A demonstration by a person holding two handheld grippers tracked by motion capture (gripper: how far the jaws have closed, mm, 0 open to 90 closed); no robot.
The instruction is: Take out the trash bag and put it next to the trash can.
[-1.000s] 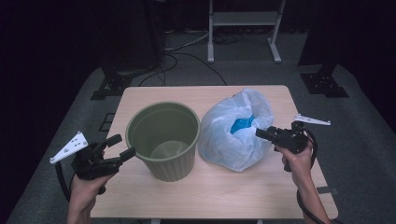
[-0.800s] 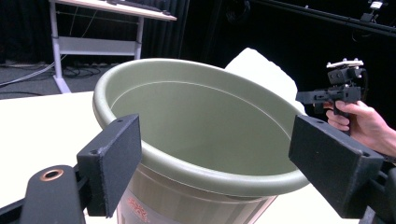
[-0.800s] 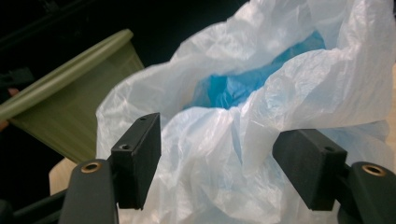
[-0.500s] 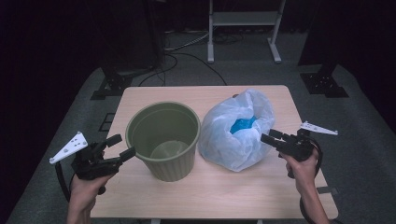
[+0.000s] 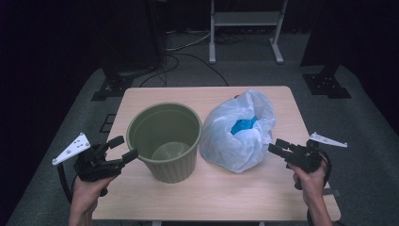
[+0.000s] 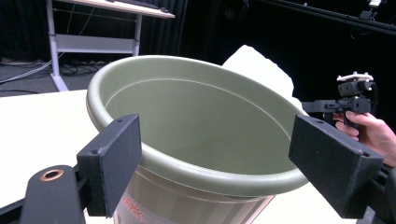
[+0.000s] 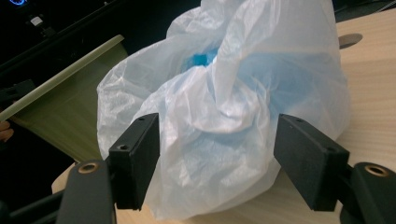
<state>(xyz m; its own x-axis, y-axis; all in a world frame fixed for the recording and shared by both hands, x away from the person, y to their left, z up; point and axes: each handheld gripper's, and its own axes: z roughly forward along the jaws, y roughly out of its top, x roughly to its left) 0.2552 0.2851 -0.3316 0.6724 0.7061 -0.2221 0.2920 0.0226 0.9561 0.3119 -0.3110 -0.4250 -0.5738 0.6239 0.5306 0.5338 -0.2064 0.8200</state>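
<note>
Standing on the pale wooden table [image 5: 244, 188], an olive-green bin [image 5: 164, 141] sits just beside a crumpled white plastic bag [image 5: 237, 132] with something blue inside it (the blue shows through the bag's open top). The left gripper [image 5: 123, 149] is held at the bin's left side, its jaws spread wide and holding nothing; in the left gripper view the bin's rim [image 6: 196, 172] runs between the two black jaws, close to them, though contact cannot be told. The right gripper [image 5: 277, 149] points at the bag from the right, just short of it in the high view. Its jaws also stand apart and empty, and in the right gripper view the bag [image 7: 224, 116] bulges between them, with the bin's wall [image 7: 60, 107] beyond to the left.
</note>
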